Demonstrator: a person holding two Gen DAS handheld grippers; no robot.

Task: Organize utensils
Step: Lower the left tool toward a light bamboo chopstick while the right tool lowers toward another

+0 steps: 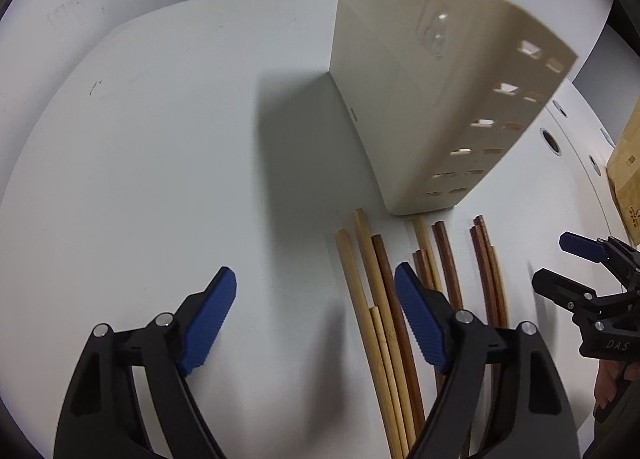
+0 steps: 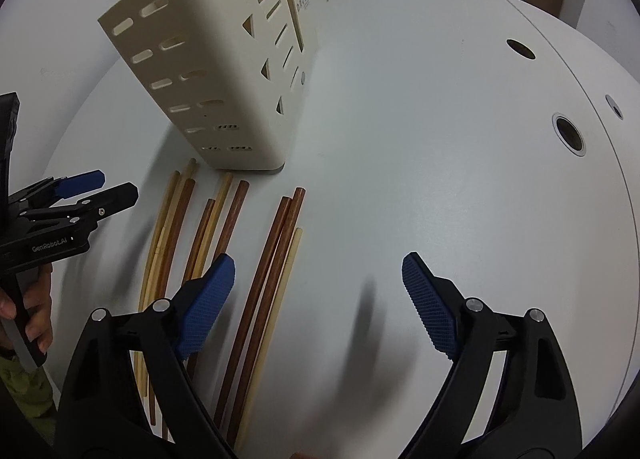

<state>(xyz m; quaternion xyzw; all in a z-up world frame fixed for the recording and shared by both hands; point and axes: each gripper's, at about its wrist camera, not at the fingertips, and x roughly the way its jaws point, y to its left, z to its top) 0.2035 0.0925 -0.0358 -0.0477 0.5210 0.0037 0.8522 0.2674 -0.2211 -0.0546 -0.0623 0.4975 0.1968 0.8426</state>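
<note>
On the white round worktop, a row of light and dark brown wooden chopsticks is lying just in front of the upright cream plastic slotted utensil holder. The left gripper is hanging over bare worktop beside the sticks, jaws apart and holding nothing. The right gripper is hovering at their other edge, jaws likewise standing apart and empty.

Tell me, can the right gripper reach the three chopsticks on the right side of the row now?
Probably yes. The right gripper is open and empty above the table, and those chopsticks lie uncovered beside its left finger; the holder stands farther back.
</note>
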